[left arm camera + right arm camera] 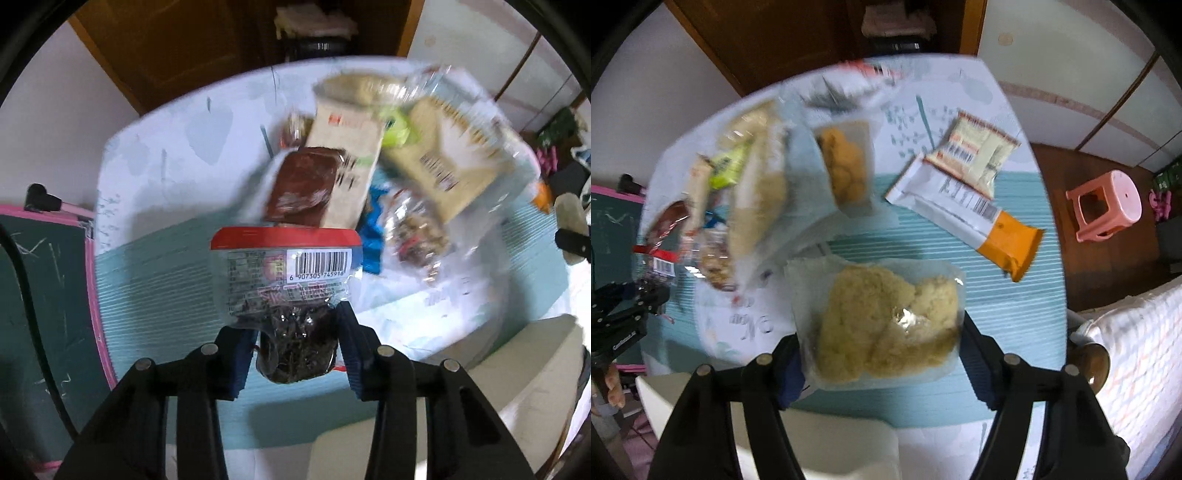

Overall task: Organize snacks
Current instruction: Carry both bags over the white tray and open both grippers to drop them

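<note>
Snack pile (pixel 388 166) blurred; left fingers (pixel 236 354) pinch dark packet (pixel 291 295), right crumbly bag (pixel 886 325)

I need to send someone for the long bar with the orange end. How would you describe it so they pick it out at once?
On the table with the pale blue striped cloth, look to the right side, away from the pile of clear bags. There a long white wrapper with an orange end lies flat, slanted, its white end tucked under a small cream packet with red edging. No other snack has an orange end.

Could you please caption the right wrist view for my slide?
Right gripper jaws holding a clear packet of crumbly pastry.
</note>
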A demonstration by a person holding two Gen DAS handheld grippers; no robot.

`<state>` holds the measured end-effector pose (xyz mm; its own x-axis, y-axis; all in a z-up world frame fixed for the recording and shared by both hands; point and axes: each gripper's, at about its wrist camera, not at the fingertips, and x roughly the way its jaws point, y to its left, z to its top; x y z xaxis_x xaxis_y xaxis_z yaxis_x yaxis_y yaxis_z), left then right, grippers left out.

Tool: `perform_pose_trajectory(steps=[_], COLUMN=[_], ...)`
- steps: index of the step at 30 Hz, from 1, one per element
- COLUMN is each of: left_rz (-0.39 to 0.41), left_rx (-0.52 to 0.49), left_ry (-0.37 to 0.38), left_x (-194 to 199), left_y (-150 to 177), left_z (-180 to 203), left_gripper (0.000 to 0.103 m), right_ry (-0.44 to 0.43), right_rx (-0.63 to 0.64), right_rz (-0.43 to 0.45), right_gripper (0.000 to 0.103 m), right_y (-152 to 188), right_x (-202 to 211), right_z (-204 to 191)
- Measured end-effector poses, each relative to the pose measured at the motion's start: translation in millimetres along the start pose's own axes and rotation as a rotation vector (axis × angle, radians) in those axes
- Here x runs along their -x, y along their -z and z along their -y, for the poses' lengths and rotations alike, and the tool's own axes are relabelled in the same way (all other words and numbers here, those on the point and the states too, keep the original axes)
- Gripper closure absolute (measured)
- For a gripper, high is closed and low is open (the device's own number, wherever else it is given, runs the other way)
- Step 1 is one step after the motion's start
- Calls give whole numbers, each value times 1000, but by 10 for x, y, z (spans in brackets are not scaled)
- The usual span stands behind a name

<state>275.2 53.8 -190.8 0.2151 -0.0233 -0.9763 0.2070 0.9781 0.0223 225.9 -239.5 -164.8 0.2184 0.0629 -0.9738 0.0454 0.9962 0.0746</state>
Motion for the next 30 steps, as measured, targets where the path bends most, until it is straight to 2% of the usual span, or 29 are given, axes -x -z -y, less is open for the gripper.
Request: perform_pose_trajectory(steps=[3,7,9,14,20,24,28,30], left_rz=[84,211,265,403,428,410,407,398], left_rx=[4,-18,-29,-16,67,73,24,22], left_ry=[16,16,32,104,167,125,18,11], left_x=[416,1110,1409,2084,2151,2003,1857,1808], left_y=[145,514,684,1244,1765,2014,2239,2287], left_z=[64,266,403,617,749,841,992,1032], left_gripper=[62,62,62,62,62,62,62,62], right_ry=[-41,-100,-118,-163,-215,-195,-183,-188], right_rx=[9,35,54,98,131,148,176,179], right_rz=[75,160,201,324,449,466,428,408], right_gripper=[31,31,31,31,31,31,31,31], right_y=[194,191,283,758,1390,1691,1910,1993], right_x=[394,755,955,1461,1780,1742,1572,1497], right_z=[-126,40,-51,-328,-575,-642,-690,-711])
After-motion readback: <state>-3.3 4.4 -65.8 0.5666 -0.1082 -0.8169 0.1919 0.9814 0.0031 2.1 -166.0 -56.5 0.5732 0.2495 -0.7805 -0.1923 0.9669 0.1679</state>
